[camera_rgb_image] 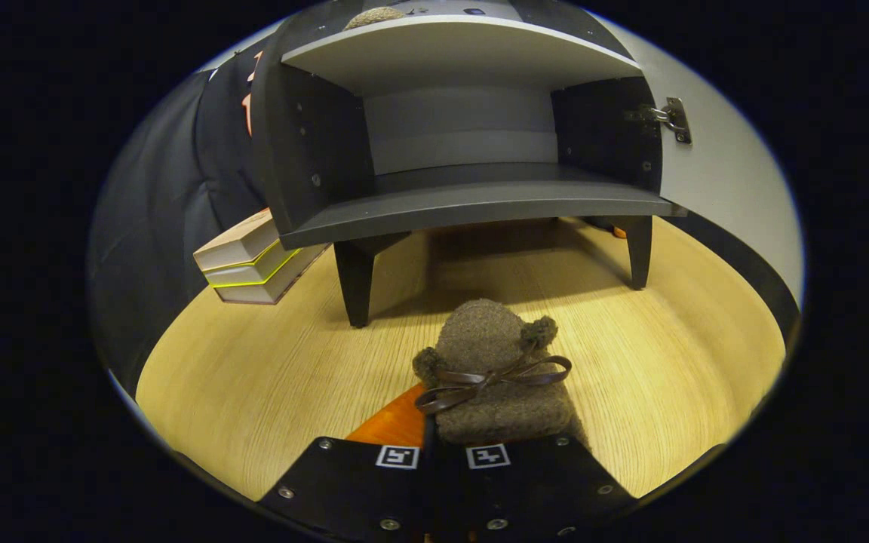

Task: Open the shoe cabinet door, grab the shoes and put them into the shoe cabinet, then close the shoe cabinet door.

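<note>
One fuzzy brown shoe [496,369] sits gripped at its heel end between the fingers of the gripper [446,452], which are drawn close together and clamped on it; the toe points forward toward the cabinet. Thin brown laces [491,379] are tied in a bow across the top, with a small pompom on either side. Beneath the shoe's left side an orange surface [393,424] shows, lying on the pale wooden tabletop [268,377]. Beyond the shoe stands the shoe cabinet [465,143], dark grey, raised on short dark legs, its shelf [472,200] bare. Its door [721,173] is swung open to the right, a metal hinge [672,117] showing at the top. Left of the cabinet, a stack of books [253,260] rests on the table against the dark cloth wall [155,226].
</note>
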A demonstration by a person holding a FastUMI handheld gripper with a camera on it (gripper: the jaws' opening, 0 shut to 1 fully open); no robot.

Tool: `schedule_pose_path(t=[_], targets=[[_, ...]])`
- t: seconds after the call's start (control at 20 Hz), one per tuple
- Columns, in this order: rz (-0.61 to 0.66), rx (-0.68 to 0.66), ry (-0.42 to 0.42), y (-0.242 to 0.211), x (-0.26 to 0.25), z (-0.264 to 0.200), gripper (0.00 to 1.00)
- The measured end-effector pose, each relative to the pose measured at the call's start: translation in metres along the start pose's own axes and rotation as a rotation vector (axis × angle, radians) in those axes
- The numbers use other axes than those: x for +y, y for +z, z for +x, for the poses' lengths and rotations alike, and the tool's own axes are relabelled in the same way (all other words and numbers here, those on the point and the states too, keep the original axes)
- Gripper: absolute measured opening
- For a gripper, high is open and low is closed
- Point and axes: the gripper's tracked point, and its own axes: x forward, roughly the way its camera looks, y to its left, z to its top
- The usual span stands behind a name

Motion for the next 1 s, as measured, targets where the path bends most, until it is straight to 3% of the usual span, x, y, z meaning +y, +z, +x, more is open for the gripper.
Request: schedule_pose_path(t=[0.25,0.75,1.0], targets=[[0.004,-0.033,0.032,0.027,0.003,-0.025,0.04],[-0.095,-0.256,0.005,0.19,0.001,-0.19,0.04],[-0.144,-0.343,-0.014,0.245,0.002,-0.252,0.04]])
